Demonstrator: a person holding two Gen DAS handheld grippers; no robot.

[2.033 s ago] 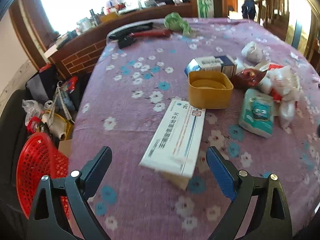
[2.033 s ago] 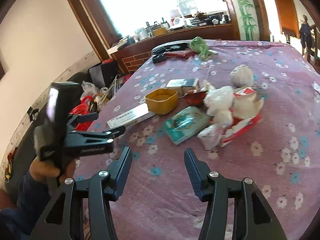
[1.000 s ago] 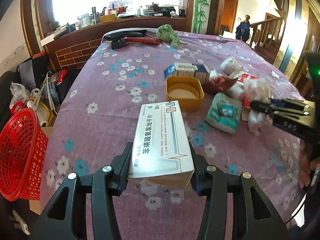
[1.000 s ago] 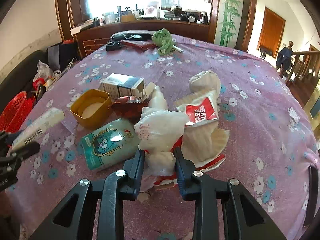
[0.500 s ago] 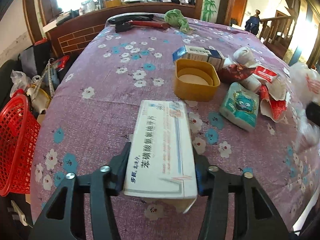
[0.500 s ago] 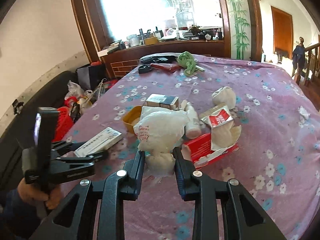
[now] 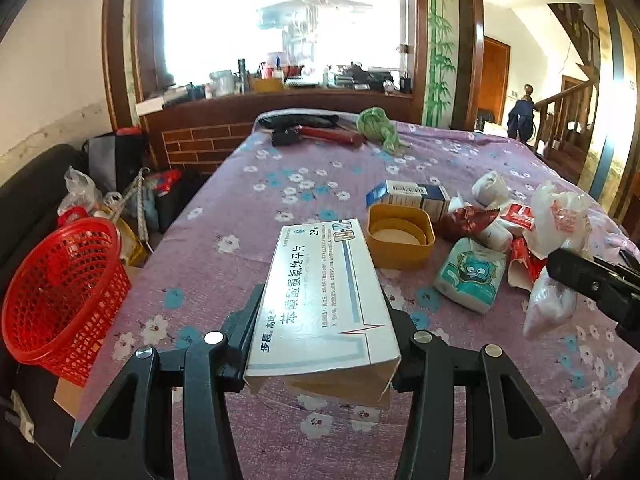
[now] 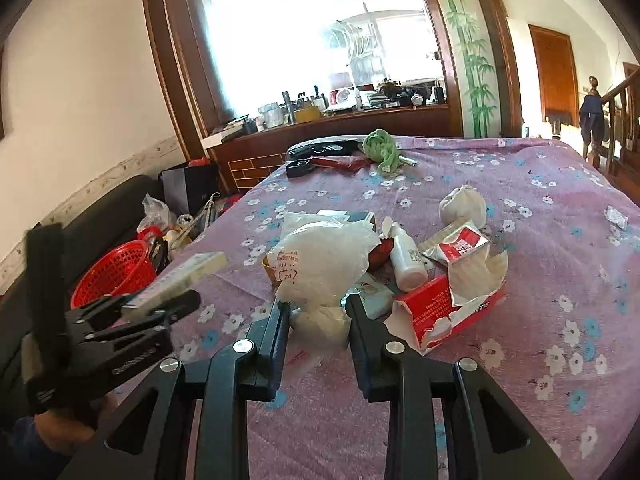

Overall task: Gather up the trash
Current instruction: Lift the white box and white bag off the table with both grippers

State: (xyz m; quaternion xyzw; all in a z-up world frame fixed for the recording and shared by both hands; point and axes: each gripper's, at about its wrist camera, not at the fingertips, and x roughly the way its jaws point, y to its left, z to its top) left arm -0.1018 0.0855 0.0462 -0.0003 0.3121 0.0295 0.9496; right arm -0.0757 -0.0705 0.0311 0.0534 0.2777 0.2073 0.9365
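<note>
My left gripper (image 7: pixel 322 312) is shut on a long white medicine box (image 7: pixel 324 296), held above the purple flowered tablecloth (image 7: pixel 240 216). The same box (image 8: pixel 180 278) shows in the right wrist view, in the left gripper (image 8: pixel 160 304) at the lower left. My right gripper (image 8: pixel 316 312) is shut on a white plastic bag (image 8: pixel 320 264), lifted off the table; the same bag (image 7: pixel 556 224) appears at the right of the left wrist view. A red mesh basket (image 7: pixel 60 292) stands on the floor left of the table, also seen as the basket (image 8: pixel 116 272) beside the left gripper.
On the table lie a yellow tub (image 7: pixel 400 236), a blue-white carton (image 7: pixel 412 196), a tissue pack (image 7: pixel 468 280), a torn red box (image 8: pixel 448 304), a white bottle (image 8: pixel 404 256), a white wad (image 8: pixel 464 204) and a green cloth (image 8: pixel 382 150). Bags crowd the floor (image 7: pixel 132 196).
The left gripper closed on the medicine box and lifted it; the right gripper closed on the white bag and raised it. Both views have tilted up and swung slightly left.
</note>
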